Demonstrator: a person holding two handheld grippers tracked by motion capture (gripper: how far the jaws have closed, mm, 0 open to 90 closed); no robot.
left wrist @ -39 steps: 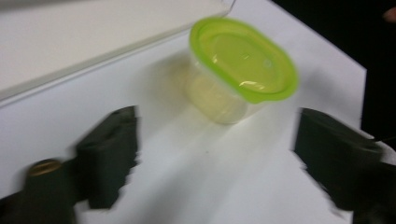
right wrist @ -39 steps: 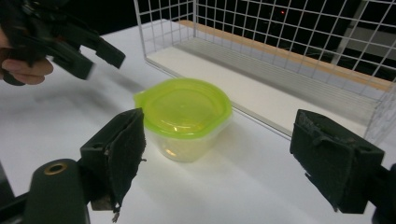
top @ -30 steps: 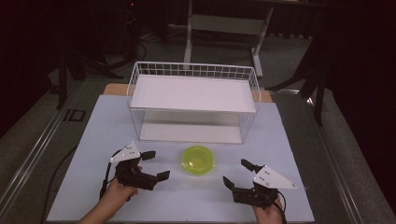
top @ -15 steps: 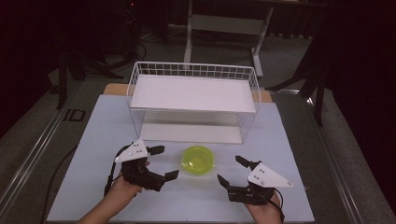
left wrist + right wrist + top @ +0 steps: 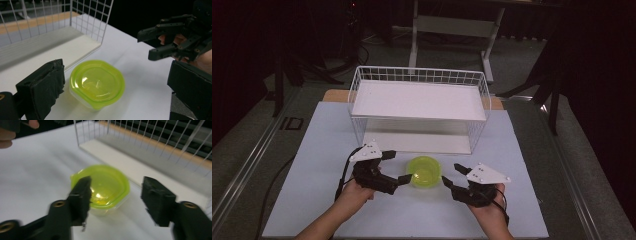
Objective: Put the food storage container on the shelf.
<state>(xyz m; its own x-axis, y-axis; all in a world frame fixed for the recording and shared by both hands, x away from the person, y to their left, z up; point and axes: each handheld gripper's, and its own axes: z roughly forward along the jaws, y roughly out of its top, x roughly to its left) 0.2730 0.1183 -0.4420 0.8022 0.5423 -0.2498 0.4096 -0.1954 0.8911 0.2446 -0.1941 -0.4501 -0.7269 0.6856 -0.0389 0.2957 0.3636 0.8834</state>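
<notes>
Both claws nearer upright green bowl (image 5: pixel 424 170), right claw (image 5: pixel 451 177) narrowing

A dim lab: white-covered test table (image 5: pixel 312 150), desk frame (image 5: pixel 452 25) behind.

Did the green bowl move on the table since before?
No. The green bowl sits at the same spot in front of the white wire basket, judging by the high view.

In the right gripper view, motion blurred the right tongs (image 5: pixel 113 195), and one jaw hid the near rim of the green lidded container (image 5: pixel 107 185). Beyond them, the frame edge cropped the wire basket (image 5: pixel 160 137).
</notes>
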